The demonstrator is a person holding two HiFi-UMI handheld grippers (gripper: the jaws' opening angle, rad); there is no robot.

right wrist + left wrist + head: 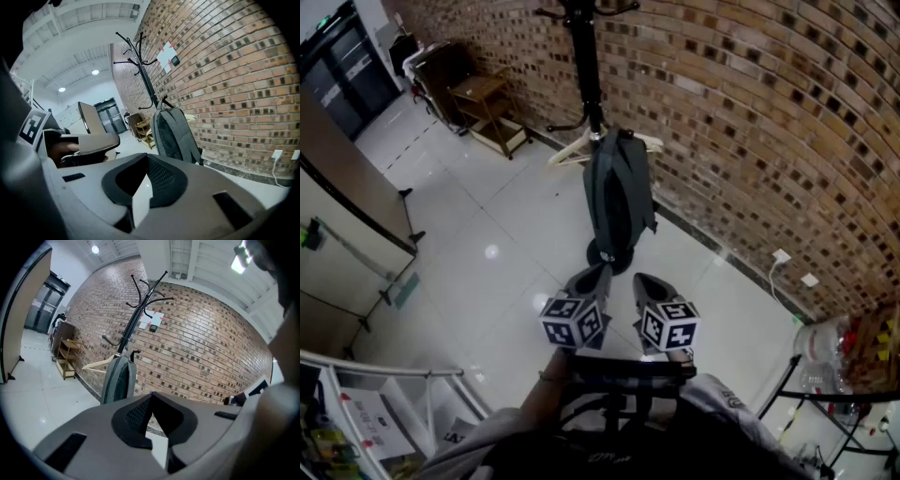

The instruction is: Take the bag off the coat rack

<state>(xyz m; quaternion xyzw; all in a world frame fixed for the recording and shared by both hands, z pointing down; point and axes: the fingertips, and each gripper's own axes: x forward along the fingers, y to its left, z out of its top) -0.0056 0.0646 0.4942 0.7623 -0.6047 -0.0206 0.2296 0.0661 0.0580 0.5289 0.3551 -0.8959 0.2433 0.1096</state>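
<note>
The bag (619,202) hangs on the coat rack (586,66), upright against the pole, with its bottom down near the rack's base. A pale wooden hanger (570,150) sticks out just behind its top, and the brick wall (769,122) stands close behind. Your left tongs (598,277) and right tongs (647,284) are held side by side over the floor (487,234), pointed at the bag but apart from it. Both pairs are closed tip to tip, with nothing between them. By my reading nothing of the task is done yet: you have the approach, the grip and the lift off the hook ahead of you.
</note>
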